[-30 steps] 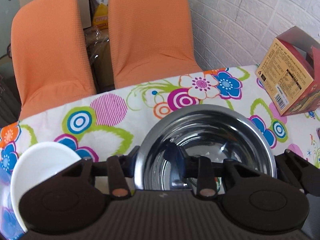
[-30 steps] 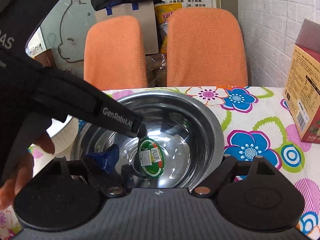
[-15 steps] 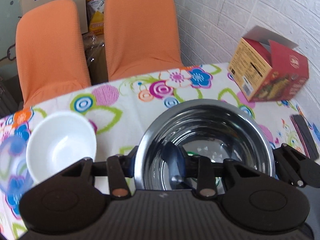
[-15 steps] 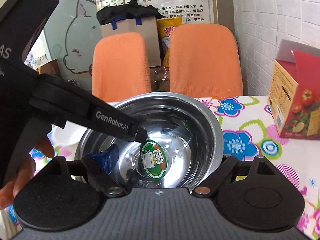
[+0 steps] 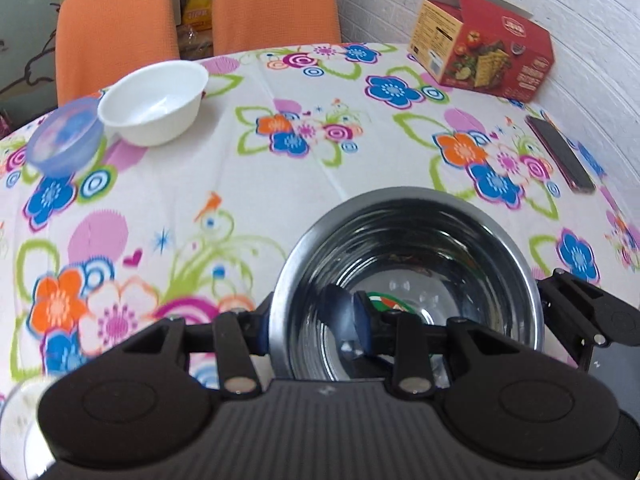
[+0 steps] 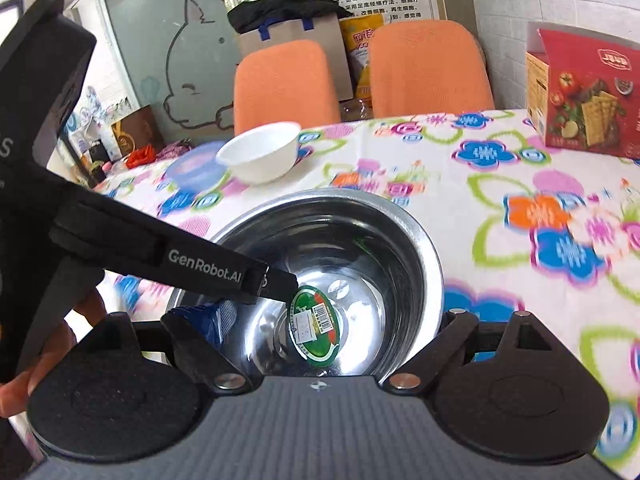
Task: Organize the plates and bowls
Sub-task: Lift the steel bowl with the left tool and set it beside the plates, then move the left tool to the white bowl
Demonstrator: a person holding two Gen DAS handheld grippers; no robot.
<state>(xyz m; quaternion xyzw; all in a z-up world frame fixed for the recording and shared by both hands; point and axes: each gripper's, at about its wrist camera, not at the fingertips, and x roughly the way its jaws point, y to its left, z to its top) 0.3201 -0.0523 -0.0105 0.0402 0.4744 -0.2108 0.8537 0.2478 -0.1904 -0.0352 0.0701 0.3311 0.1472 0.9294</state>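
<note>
A steel bowl (image 5: 420, 240) with a green sticker (image 6: 316, 328) inside is held above the flowered table. My left gripper (image 5: 276, 320) is shut on its near left rim, one finger inside and one outside. My right gripper (image 6: 320, 320) spans the bowl's near rim (image 6: 332, 200); whether it pinches the bowl is unclear. The left gripper also shows in the right wrist view (image 6: 276, 280), reaching into the bowl. A white bowl (image 5: 154, 100) and a blue translucent bowl (image 5: 64, 136) sit at the far left; both show in the right wrist view, white (image 6: 260, 152) and blue (image 6: 192, 168).
A red cracker box (image 5: 484, 36) stands at the far right by the white wall. A dark phone (image 5: 560, 152) lies on the right side of the table. Two orange chairs (image 5: 276, 4) stand behind the table. Part of a round pale object (image 5: 16, 432) shows at the lower left.
Both grippers have risen and pulled back toward me with the steel bowl. Much more of the table shows, and the white and blue bowls are farther away.
</note>
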